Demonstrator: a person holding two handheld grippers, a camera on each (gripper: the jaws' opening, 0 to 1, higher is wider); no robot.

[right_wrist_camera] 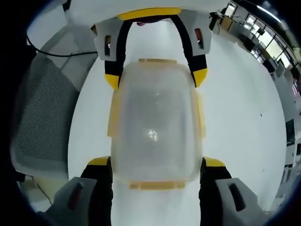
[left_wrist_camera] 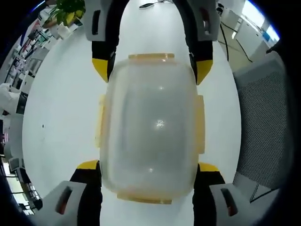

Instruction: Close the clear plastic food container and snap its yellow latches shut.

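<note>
A clear container with yellow latches sat mid-frame on a white table. The left gripper and right gripper pinched its opposite ends.

The container is cloudy, glossy plastic with matt yellow plastic latches. The bench is smooth white. The chair has grey mesh cloth.
</note>
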